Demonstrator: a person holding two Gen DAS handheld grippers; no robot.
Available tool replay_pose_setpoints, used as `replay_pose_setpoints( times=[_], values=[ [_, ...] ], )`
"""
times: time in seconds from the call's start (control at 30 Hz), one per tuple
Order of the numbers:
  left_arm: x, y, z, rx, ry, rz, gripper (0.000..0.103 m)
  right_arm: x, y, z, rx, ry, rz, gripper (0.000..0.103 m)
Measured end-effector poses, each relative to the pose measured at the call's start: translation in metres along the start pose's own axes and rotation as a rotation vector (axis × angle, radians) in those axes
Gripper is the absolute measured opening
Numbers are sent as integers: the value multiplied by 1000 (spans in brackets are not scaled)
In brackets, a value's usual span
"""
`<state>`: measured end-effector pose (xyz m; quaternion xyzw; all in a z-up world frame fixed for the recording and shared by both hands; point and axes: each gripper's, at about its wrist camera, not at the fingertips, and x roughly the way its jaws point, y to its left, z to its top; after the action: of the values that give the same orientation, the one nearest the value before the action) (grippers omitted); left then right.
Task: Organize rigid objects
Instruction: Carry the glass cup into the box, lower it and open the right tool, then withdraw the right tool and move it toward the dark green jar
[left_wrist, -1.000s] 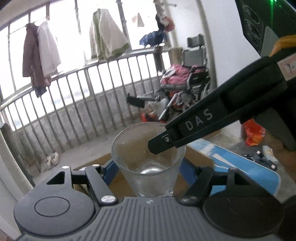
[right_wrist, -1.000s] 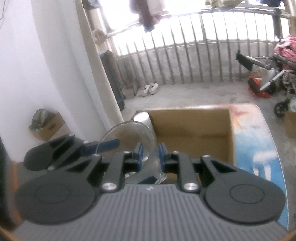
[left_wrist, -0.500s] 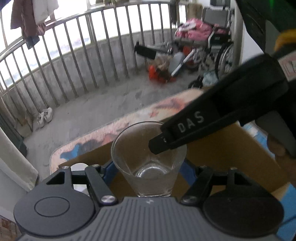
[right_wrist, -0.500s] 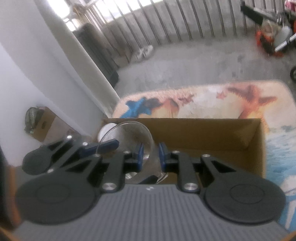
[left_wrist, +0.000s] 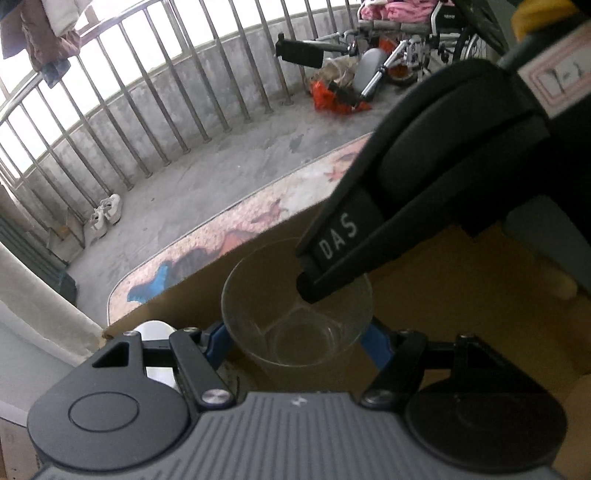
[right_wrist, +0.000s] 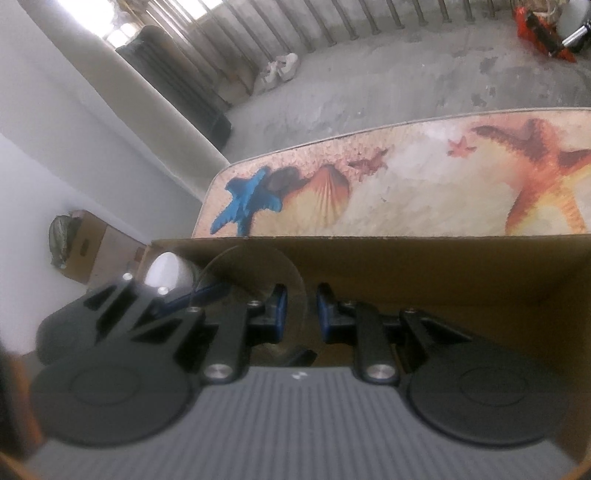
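A clear drinking glass (left_wrist: 295, 317) is held upright between the blue pads of my left gripper (left_wrist: 297, 343), inside a brown cardboard box (left_wrist: 461, 295). My right gripper (right_wrist: 301, 312) pinches the glass rim (right_wrist: 258, 269) from the right; its black finger marked DAS (left_wrist: 343, 240) reaches into the glass mouth in the left wrist view. A white cup (left_wrist: 155, 332) stands in the box's left corner, and shows in the right wrist view (right_wrist: 168, 273) too.
The box's far wall (right_wrist: 406, 254) stands close ahead. Beyond it lies a mat with starfish and shell print (right_wrist: 406, 184) on a concrete floor. A metal railing (left_wrist: 147, 122), white shoes (left_wrist: 105, 218) and a wheelchair (left_wrist: 406, 55) are farther off.
Both grippers have tilted downward and lowered the glass together into the cardboard box. The view has swung from the railing to the mat and box walls. Both grips have held.
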<state>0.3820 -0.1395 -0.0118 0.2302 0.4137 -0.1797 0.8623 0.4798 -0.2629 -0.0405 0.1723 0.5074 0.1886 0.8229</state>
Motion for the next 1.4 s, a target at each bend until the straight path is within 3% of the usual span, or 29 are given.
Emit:
replay_pose_setpoints(
  times=[0.33,0.4,0.53,0.7,0.83,0.87,1.13,1.3,1.4],
  values=[
    [12,-5,-1,25,49,33,81,19,-15,-4,54,19,30,13],
    [9,-4,1,19,41,31,82,19,-14,-4,54,17,36,14],
    [-5,-4,5,24,-13,62,94,20,-15,-4,57,16,39,15],
    [-20,-4,12,17,-43,61,94,17,-16,-5,83,18,60,17],
    [-37,-2,14,-16,-71,44,94,4,-13,-5,94,19,66,49],
    [-44,0,13,-27,-85,33,94,-2,-11,-6,88,15,61,54],
    [-142,25,-9,-150,-260,-51,96,-95,3,-23,90,-118,96,63],
    [-226,46,-58,-243,-420,-157,101,-179,25,-60,29,-234,141,77],
    [-266,50,-99,-290,-501,-174,103,-232,40,-99,-29,-312,174,82]
  ],
)
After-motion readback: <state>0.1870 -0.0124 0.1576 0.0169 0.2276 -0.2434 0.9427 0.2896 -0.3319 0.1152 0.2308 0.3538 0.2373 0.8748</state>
